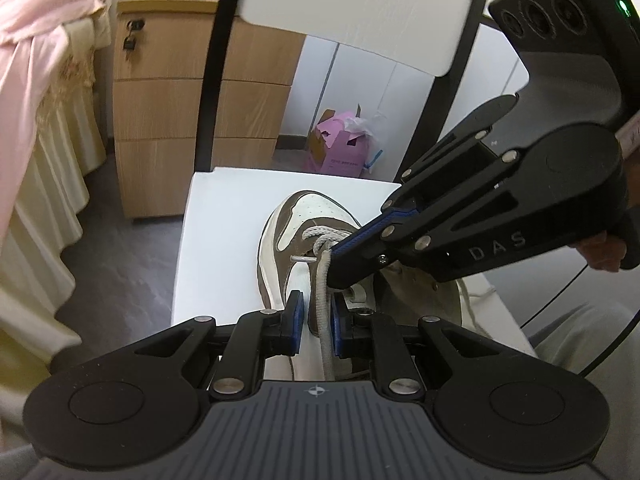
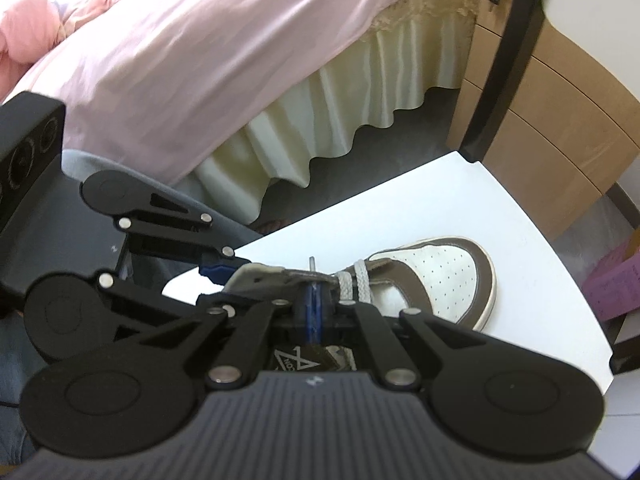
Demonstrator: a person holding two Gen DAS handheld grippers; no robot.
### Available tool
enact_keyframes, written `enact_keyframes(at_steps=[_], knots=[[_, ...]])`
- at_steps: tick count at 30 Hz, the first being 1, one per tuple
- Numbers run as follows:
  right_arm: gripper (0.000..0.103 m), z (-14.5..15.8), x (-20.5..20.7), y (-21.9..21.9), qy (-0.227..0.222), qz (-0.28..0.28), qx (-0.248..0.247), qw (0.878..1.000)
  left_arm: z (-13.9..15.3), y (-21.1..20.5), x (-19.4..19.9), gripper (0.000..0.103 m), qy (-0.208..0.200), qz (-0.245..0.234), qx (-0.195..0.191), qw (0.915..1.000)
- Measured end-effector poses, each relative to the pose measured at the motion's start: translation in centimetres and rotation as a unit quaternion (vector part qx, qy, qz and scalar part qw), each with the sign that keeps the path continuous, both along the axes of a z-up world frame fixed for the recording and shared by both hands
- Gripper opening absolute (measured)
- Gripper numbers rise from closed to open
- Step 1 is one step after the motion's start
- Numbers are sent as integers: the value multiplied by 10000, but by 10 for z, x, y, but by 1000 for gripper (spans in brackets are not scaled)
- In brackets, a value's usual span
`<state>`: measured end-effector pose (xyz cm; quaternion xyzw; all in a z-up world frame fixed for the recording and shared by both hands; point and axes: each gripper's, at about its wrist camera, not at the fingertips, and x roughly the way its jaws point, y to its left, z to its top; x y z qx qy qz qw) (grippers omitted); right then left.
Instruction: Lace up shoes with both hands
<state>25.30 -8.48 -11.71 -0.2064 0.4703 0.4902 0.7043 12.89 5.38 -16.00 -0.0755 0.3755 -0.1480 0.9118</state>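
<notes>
Your left gripper kept a slim gap with the lace running loosely through it, steadying the strand. Your right gripper was clenched on the lace tip over the shoe resting on the white chair seat, probably aiming for an eyelet.

The left gripper points forward and downward, its two blue-padded fingers standing slightly apart with a lace strand running between them; whether the pads press on it cannot be told; the right gripper comes in from the right side of the left wrist view, angled steeply down, its jaws drawn together at the tips; in its own view the right gripper's blue pads meet edge to edge; a hand grips the right gripper's handle.
</notes>
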Motion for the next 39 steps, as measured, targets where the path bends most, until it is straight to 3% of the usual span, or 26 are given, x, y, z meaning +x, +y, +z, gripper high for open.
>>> enact_keyframes(at_steps=[2, 3, 4, 5, 6, 11, 15, 18, 20, 22, 27, 30, 34, 36, 37, 38, 39], knots=[[9, 4, -3, -2, -57, 15, -21, 10000, 0, -2, -1, 17, -31, -6, 75, 10000], [15, 8, -4, -3, -74, 64, -38, 9999, 0, -4, -1, 17, -61, -13, 161, 9999], [31, 12, -4, -4, -79, 121, -52, 9999, 0, -6, -2, 17, -98, -25, 264, 9996], [38, 18, -5, -5, -92, 173, -77, 9998, 0, -10, -4, 17, -164, -65, 456, 9988], [38, 23, -5, -6, -134, 203, -126, 9996, 0, -15, -7, 17, -239, -133, 679, 9973], [37, 42, 5, 1, -123, 103, -90, 9998, -3, -26, -11, 17, -405, -232, 1104, 9928], [33, 32, 12, 23, 131, 125, -137, 9997, -3, -25, -11, 17, -392, -207, 1090, 9930], [23, 17, 11, 40, 142, 284, -467, 9984, -3, -24, -12, 17, -407, -218, 1078, 9931], [8, 4, 9, 48, 222, 382, -758, 9961, -4, -25, -12, 17, -411, -258, 1085, 9929], [3, 0, 6, 52, 72, 482, -913, 9946, -4, -26, -11, 17, -425, -312, 1103, 9925], [3, 21, 10, 54, 24, 204, -355, 9992, -5, -31, -12, 17, -575, -489, 1248, 9893], [3, 40, 8, 60, 56, 134, 80, 9999, -5, -29, -11, 17, -530, -479, 1124, 9911], [4, 51, 4, 69, -239, 185, 46, 9995, -6, -28, -9, 17, -478, -431, 1035, 9925], [15, 54, 12, 66, -140, 41, 129, 9998, -6, -27, -9, 17, -470, -421, 1015, 9928], [34, 56, 13, 63, -147, 28, 200, 9997, -6, -27, -9, 17, -467, -415, 1005, 9930], [46, 58, 15, 60, -174, 33, 280, 9995, -6, -26, -9, 17, -463, -410, 995, 9931], [46, 59, 16, 58, -179, 10, 283, 9994, -6, -26, -9, 17, -459, -404, 985, 9933]])
